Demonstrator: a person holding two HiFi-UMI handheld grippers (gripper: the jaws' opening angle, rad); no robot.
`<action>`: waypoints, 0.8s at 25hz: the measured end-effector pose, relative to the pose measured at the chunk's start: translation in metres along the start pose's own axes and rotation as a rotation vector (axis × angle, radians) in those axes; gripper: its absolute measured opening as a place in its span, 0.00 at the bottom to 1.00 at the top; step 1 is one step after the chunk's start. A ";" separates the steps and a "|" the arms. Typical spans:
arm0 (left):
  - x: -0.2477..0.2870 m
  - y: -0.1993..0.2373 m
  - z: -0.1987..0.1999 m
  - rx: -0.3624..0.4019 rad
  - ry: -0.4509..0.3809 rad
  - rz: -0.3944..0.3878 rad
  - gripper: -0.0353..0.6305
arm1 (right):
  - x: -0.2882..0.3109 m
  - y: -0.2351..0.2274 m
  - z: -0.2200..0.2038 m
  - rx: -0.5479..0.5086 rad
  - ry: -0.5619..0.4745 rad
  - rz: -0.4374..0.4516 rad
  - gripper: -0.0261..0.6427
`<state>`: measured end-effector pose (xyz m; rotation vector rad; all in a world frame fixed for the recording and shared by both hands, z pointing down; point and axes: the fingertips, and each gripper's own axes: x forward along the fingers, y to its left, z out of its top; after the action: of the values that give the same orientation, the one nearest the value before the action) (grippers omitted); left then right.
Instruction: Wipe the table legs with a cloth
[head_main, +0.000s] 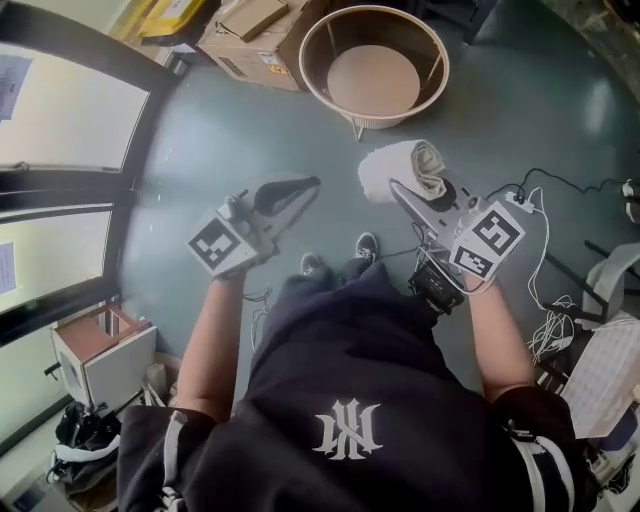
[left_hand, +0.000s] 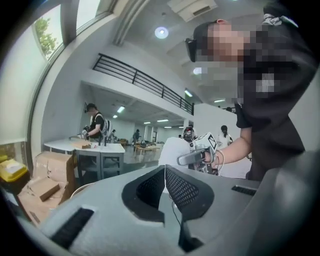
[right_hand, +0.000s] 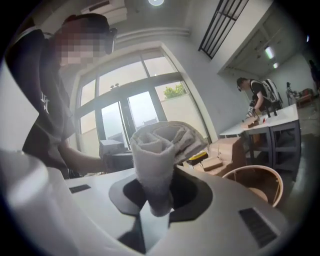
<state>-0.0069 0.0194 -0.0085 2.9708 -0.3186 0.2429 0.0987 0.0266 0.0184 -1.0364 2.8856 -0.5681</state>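
Note:
In the head view my right gripper (head_main: 402, 192) is shut on a rolled white cloth (head_main: 401, 168), held above the grey floor. The right gripper view shows the cloth (right_hand: 159, 150) standing up out of the shut jaws (right_hand: 157, 201). My left gripper (head_main: 303, 186) hangs to the left of it at about the same height, jaws shut with nothing between them (left_hand: 164, 171). A round wooden table (head_main: 434, 50) with a raised rim stands just beyond both grippers, one thin leg (head_main: 357, 128) showing under its near edge. The left gripper view also catches the cloth (left_hand: 171, 150).
Cardboard boxes (head_main: 255, 35) lie left of the round table. Dark-framed glass doors (head_main: 60, 130) run down the left side, with a small wooden cabinet (head_main: 100, 350) below them. Cables (head_main: 540, 250) and a power strip trail over the floor at the right. My shoes (head_main: 365, 245) are under the grippers.

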 end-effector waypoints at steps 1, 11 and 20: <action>-0.012 -0.010 0.006 0.018 -0.009 0.000 0.06 | -0.001 0.016 0.013 -0.015 -0.030 0.003 0.15; -0.079 -0.099 0.022 0.072 -0.134 -0.132 0.06 | -0.039 0.136 0.098 -0.113 -0.226 -0.078 0.15; -0.207 -0.151 0.031 0.082 -0.231 -0.086 0.06 | -0.049 0.246 0.083 0.033 -0.347 -0.119 0.15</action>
<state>-0.1684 0.2018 -0.0941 3.0886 -0.2095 -0.1003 -0.0018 0.2048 -0.1493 -1.1759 2.5203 -0.3922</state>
